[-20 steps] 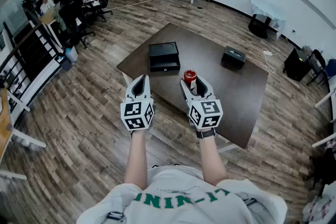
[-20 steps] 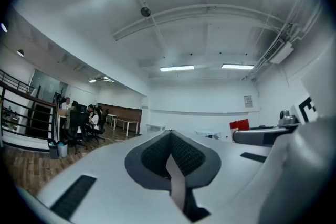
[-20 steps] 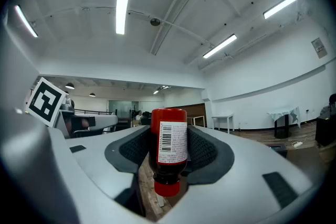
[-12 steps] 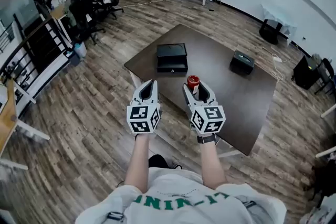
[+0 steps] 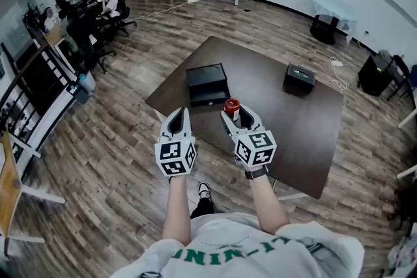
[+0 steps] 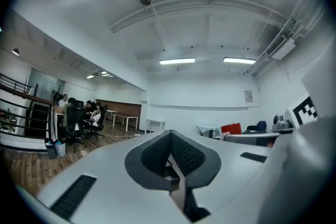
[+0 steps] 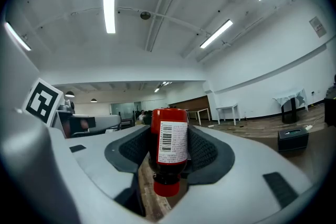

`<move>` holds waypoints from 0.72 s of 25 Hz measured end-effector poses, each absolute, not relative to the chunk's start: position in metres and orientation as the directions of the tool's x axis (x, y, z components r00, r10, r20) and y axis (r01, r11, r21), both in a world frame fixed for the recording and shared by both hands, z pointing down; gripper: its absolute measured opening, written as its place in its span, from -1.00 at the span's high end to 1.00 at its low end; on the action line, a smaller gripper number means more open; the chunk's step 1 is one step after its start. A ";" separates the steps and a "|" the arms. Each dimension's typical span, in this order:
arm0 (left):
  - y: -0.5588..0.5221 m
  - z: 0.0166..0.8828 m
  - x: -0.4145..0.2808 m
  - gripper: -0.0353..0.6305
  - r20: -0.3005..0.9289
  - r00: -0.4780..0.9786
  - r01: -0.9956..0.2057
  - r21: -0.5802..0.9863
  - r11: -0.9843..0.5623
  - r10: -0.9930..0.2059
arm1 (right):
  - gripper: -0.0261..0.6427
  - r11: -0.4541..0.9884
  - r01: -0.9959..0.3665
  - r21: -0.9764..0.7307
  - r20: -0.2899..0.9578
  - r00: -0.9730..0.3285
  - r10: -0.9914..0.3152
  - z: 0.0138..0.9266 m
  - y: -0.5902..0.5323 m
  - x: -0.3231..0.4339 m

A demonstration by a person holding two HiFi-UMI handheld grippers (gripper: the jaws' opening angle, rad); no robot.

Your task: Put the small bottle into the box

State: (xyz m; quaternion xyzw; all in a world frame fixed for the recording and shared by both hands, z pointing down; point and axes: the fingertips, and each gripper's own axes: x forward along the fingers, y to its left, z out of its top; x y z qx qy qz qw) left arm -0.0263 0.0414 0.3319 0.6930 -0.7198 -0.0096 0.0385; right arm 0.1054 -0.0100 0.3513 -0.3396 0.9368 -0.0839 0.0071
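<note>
Containers first. Found a black box (image 5: 207, 84) on the dark table (image 5: 293, 130), flat on its base, at 11 o'clock from the right tool (image 5: 236, 115) in the head view. Cannot tell from this angle whether open, nor what sits inside. Found a second, smaller black box (image 5: 299, 79) on the same table at 2 o'clock from the right tool, well apart from the first. Contents likewise not visible.

Located the small bottle (image 7: 169, 139) in neither box. Seen clamped between the pads of the right tool, red body with a red cap. Cap end nearest the camera in the right gripper view, base end pointing away. Held clear of the table, over its near part in the head view.

Left tool (image 6: 169, 140): closed, pads meeting along one line, nothing between them. Positioned at 9 o'clock from the right tool, just beside it.

Labels. Noted a white label on the bottle, with a black barcode at its upper part and fine print below, too small to read. Noted black-and-white square markers on both cubes. No brand name legible on either box.
</note>
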 end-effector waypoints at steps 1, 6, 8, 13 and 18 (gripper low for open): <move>0.028 0.330 -0.036 0.86 0.034 -0.034 -0.997 0.070 0.036 -0.999 | 0.24 0.752 -0.641 -0.153 0.047 -0.765 -0.642 0.351 -0.022 0.097; -0.044 0.313 -0.096 0.86 -0.002 -0.016 -0.998 0.061 0.016 -1.000 | 0.24 0.747 -0.659 -0.090 0.015 -0.751 -0.660 0.325 -0.086 0.039; -0.067 0.311 -0.118 0.86 -0.004 -0.006 -0.998 0.062 0.006 -1.000 | 0.24 0.743 -0.663 -0.085 0.011 -0.747 -0.665 0.320 -0.109 0.015; -0.107 0.331 -0.162 0.86 0.012 0.021 -0.997 0.077 -0.020 -1.000 | 0.24 0.735 -0.673 -0.081 0.039 -0.739 -0.672 0.339 -0.149 -0.034; -0.146 0.367 -0.185 0.86 0.058 0.063 -0.993 0.098 -0.057 -0.996 | 0.24 0.732 -0.674 -0.101 0.111 -0.739 -0.665 0.379 -0.175 -0.061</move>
